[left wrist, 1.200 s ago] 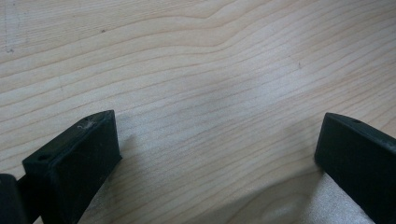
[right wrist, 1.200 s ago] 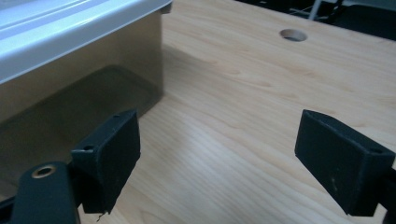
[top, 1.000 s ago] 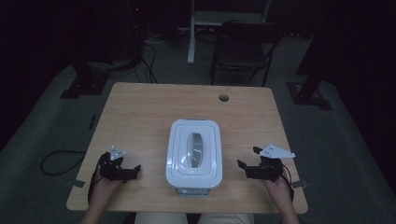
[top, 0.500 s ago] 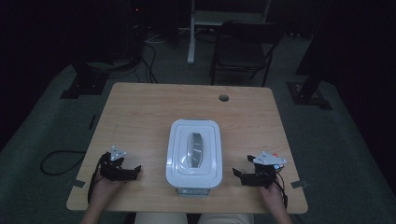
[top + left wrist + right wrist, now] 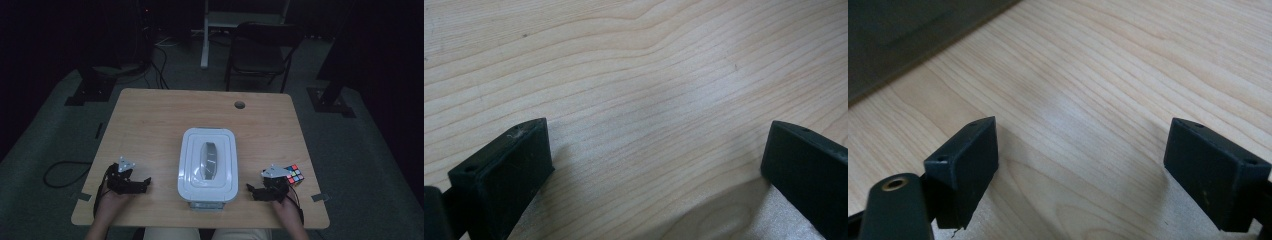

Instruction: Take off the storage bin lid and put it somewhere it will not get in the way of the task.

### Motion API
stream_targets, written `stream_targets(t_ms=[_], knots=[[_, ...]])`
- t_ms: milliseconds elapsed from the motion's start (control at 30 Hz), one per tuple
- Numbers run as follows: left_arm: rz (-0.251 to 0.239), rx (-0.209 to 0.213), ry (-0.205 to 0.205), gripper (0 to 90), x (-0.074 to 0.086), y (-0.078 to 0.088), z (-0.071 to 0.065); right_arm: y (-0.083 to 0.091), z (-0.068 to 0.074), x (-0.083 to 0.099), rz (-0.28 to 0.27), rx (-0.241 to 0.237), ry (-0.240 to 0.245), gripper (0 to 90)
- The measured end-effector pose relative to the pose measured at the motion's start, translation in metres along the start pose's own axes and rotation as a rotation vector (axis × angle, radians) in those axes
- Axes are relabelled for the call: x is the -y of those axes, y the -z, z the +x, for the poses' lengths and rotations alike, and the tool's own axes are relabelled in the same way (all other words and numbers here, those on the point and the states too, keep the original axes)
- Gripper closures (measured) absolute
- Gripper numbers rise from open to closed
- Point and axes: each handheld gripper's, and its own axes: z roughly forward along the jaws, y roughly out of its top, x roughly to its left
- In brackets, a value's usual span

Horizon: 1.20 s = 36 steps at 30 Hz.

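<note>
Both grippers, left (image 5: 146,183) and right (image 5: 251,190), rest wide open and empty beside the white plastic lidded box (image 5: 207,164); a careless right-hand sweep could knock the multicoloured puzzle cube (image 5: 294,174) off the pale wooden table (image 5: 150,120).

A light wooden table (image 5: 150,130) carries a round cable hole (image 5: 240,105) near its far edge. Beyond the table, a dark chair (image 5: 260,50) stands on the grey-green floor beside a white post (image 5: 205,35), with black stand feet off the table's far left corner (image 5: 87,92) and far right corner (image 5: 330,102). A black cable loop (image 5: 62,172) lies on the floor left of the table.
</note>
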Motion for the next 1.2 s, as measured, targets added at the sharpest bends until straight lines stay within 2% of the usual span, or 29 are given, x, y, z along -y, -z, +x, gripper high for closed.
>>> stream_targets(t_ms=[67,100,333,467,533,600,633,733,800,833,867,900,933,1000,1033,1200], knots=[[0.001,0.006,-0.006,0.7,0.0,0.0,0.0,0.0,-0.001,0.0,0.004,-0.006,-0.011,14.2],[0.0,0.011,-0.011,0.7,0.0,0.0,0.001,-0.001,-0.003,0.0,0.014,-0.026,-0.04,13.7],[0.003,0.021,-0.021,0.7,0.001,0.002,0.002,-0.001,-0.003,0.0,0.015,-0.02,-0.039,13.5],[0.018,0.008,-0.03,1.7,0.0,0.005,-0.001,-0.001,-0.003,0.0,0.015,-0.02,-0.039,13.5],[0.01,0.021,-0.026,1.7,-0.001,0.009,-0.003,-0.001,-0.003,0.0,0.014,-0.017,-0.042,13.5],[-0.016,0.048,-0.023,1.7,-0.008,0.019,-0.006,0.0,-0.002,0.001,0.014,-0.016,-0.044,13.5],[-0.016,0.048,-0.023,1.7,-0.008,0.019,-0.006,0.0,-0.002,0.001,0.014,-0.016,-0.044,13.5],[-0.056,0.085,-0.044,1.7,-0.021,0.036,-0.014,0.0,-0.002,0.001,0.014,-0.016,-0.044,13.5],[-0.059,0.082,-0.057,1.7,-0.025,0.041,-0.018,0.0,-0.002,0.001,0.014,-0.015,-0.044,13.5],[-0.059,0.064,-0.07,1.7,-0.029,0.045,-0.022,0.0,-0.002,0.001,0.014,-0.015,-0.044,13.5],[-0.082,0.07,-0.079,1.7,-0.036,0.055,-0.029,0.0,-0.002,0.001,0.014,-0.014,-0.046,13.5],[-0.082,0.07,-0.079,1.7,-0.036,0.055,-0.029,0.0,-0.002,0.001,0.014,-0.013,-0.046,13.5],[-0.108,0.089,-0.075,1.7,-0.043,0.064,-0.034,0.0,-0.002,0.001,0.014,-0.013,-0.047,13.5],[-0.119,0.1,-0.076,1.7,-0.046,0.068,-0.036,0.0,-0.002,0.001,0.014,-0.013,-0.047,13.5],[-0.139,0.127,-0.089,1.7,-0.052,0.076,-0.041,0.0,-0.002,0.001,0.015,-0.013,-0.048,13.5],[-0.177,0.169,-0.119,1.7,-0.066,0.09,-0.052,0.0,-0.002,0.001,0.015,-0.013,-0.048,13.5]])
